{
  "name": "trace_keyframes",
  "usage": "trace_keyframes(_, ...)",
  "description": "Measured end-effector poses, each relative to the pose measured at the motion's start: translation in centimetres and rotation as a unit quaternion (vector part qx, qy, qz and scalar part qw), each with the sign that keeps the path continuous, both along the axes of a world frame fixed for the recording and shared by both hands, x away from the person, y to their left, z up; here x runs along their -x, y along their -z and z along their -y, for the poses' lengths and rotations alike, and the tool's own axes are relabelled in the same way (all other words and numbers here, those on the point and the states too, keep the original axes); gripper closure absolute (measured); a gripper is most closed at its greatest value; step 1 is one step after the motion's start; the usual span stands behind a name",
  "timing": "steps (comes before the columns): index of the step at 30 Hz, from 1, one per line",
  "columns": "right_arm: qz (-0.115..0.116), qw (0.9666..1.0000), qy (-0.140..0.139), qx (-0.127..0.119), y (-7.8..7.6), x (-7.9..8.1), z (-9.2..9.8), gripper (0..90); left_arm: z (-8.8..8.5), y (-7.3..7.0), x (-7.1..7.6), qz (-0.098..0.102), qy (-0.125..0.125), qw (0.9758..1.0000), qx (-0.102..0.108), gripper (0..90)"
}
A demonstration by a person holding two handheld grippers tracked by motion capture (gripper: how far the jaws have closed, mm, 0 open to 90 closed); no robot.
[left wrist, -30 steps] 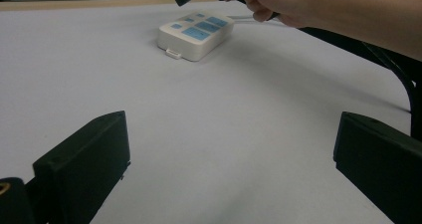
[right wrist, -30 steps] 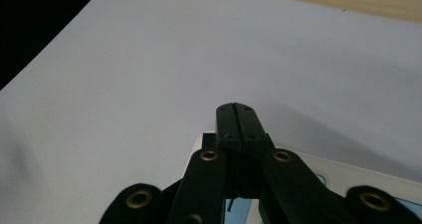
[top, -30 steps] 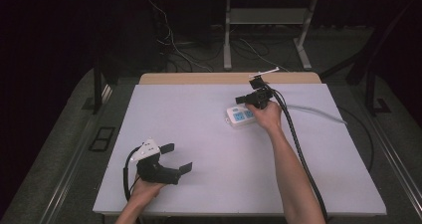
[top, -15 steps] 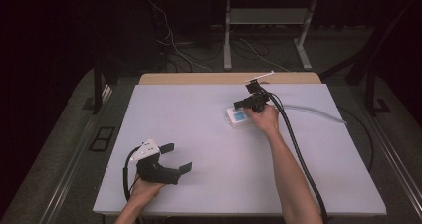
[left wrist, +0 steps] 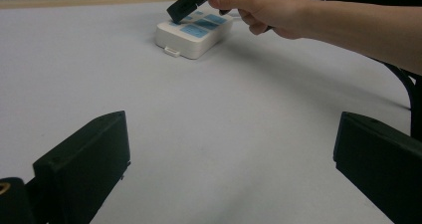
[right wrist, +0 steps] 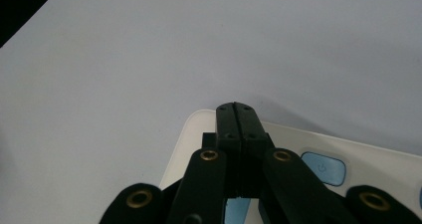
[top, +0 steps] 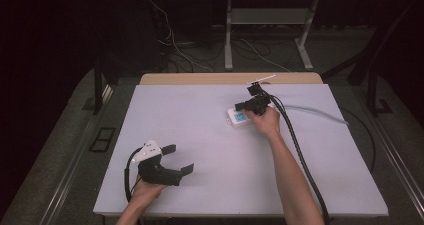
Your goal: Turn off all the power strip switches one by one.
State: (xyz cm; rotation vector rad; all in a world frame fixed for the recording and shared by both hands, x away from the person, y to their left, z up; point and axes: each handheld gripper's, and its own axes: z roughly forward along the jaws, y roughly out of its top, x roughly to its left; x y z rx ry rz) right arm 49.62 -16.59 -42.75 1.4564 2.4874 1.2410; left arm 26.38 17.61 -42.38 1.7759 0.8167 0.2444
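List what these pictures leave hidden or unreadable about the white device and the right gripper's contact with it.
- White device: button labels too small in the high view; the right gripper covers part of its face in that gripper's own view.
- Whether the shut jaws touch a button: hidden beneath the jaws themselves.
- Device's far side: behind the right hand, left gripper view.

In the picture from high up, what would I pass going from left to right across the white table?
Left gripper, held open near the front edge → white device with blue buttons → right gripper, jaws shut, over the device → its black cable.
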Motion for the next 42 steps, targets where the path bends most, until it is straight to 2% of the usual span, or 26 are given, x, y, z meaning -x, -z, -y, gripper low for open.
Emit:
trace_keyframes(4, 0.011, 0.9998, -0.009, 0.011, -0.1, 0.1, -0.1, 90.0, 0.1, 0.1, 0.0, -0.001, 0.001, 1.0, -0.001, 0.0)
trace_keyframes(9, 0.011, 0.9999, -0.011, 0.007, 0.0, 0.0, 0.0, 90.0, 0.3, 0.1, 0.0, -0.002, 0.003, 1.0, -0.003, 0.0)
trace_keyframes(13, 0.026, 0.9993, -0.007, 0.026, 0.0, 0.4, -0.5, 90.0, 0.3, 0.1, 0.0, -0.002, 0.005, 1.0, -0.004, 0.0)
trace_keyframes(17, 0.031, 0.9993, -0.003, 0.02, 0.1, 0.5, -0.4, 90.0, 0.4, 0.1, 0.1, -0.002, 0.006, 1.0, -0.003, 0.0)
trace_keyframes(28, 0.024, 0.9995, 0.0, 0.018, 0.1, 0.4, -0.4, 90.0, 0.3, 0.1, 0.1, -0.002, 0.004, 1.0, 0.0, 0.0)
trace_keyframes(33, 0.017, 0.9992, -0.004, 0.035, -0.3, 0.3, -0.3, 90.0, 0.2, 0.0, 0.1, -0.001, 0.002, 1.0, 0.002, 0.0)
trace_keyframes(38, 0.008, 0.9992, -0.006, 0.039, -0.6, 0.1, 0.5, 90.0, 0.1, 0.1, 0.0, -0.001, 0.003, 1.0, 0.002, 0.0)
trace_keyframes(42, 0.013, 0.9995, -0.01, 0.027, -1.0, 0.2, 0.9, 90.0, 0.1, 0.1, 0.0, -0.003, 0.002, 1.0, 0.001, 0.0)
